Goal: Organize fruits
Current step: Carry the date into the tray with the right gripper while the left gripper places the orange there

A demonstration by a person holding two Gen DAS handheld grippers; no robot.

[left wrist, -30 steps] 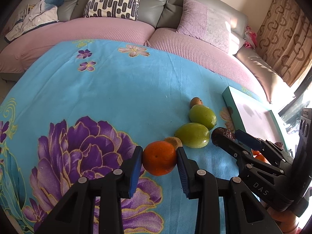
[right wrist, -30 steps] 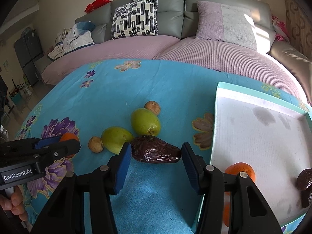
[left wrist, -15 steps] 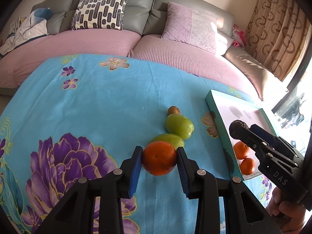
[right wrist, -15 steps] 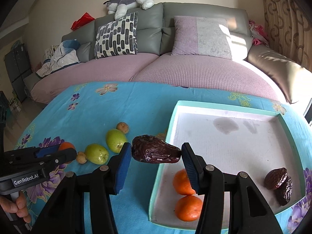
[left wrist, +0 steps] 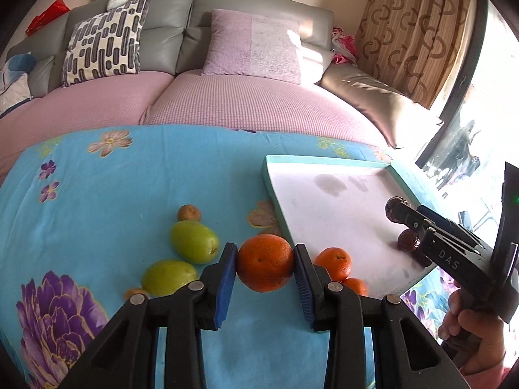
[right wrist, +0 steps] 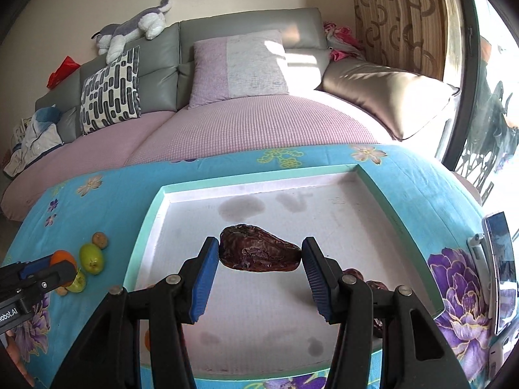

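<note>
An orange in my left claw, a date in my right.

Left wrist view: my left gripper [left wrist: 264, 267] is clamped on the orange [left wrist: 265, 262], held over the blue floral cloth [left wrist: 129, 188] just beside the tray's [left wrist: 327, 160] left rim; two green fruits [left wrist: 194, 241] lie on the cloth nearby to the left, two oranges [left wrist: 334, 262] in the tray's near left corner.
Right wrist view: my right gripper [right wrist: 259, 257] grips the date [right wrist: 256, 253] between its pads, above the middle of the tray [right wrist: 259, 180].
</note>
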